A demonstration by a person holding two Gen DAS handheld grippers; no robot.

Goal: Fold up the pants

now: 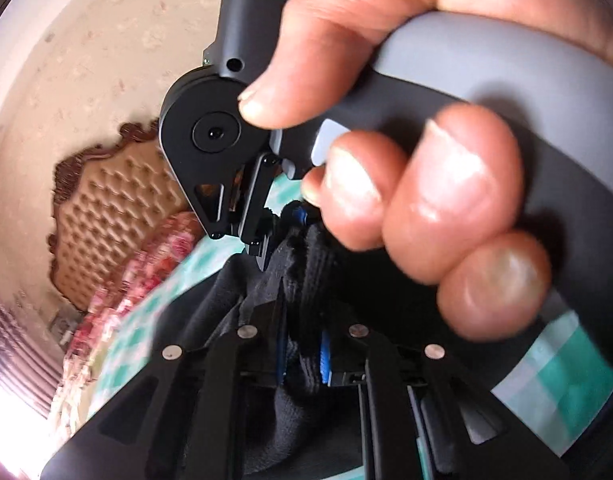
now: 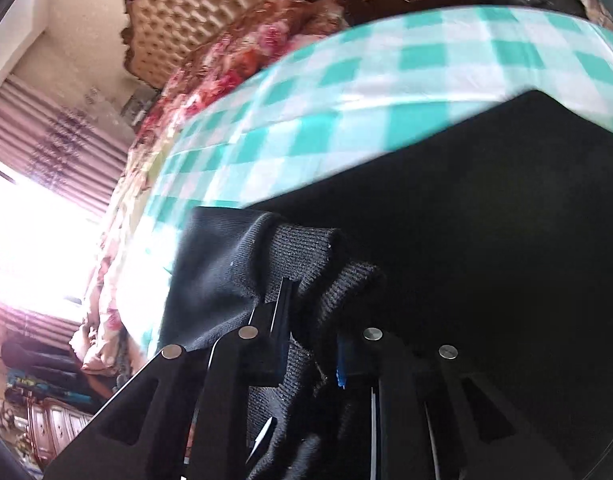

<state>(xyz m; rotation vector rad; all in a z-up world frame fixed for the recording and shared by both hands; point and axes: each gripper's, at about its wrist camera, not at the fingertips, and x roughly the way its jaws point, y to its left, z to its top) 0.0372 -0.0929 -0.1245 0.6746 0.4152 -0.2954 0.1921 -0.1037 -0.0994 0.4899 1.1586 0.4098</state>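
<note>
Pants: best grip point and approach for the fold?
Grip the ribbed hem band at the edge of the black pants, coming in low from the near side over the checked sheet. The band is thick and bunches upward, giving the pads something to pinch. Both the right gripper and left gripper already clamp such folds.

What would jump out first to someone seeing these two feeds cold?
The left wrist view is dominated by the person's hand wrapped around the right gripper, right up against the lens. Below it, the left gripper pinches bunched black pants. In the right wrist view those pants spread dark over the teal checked sheet, with their ribbed edge clamped.
</note>
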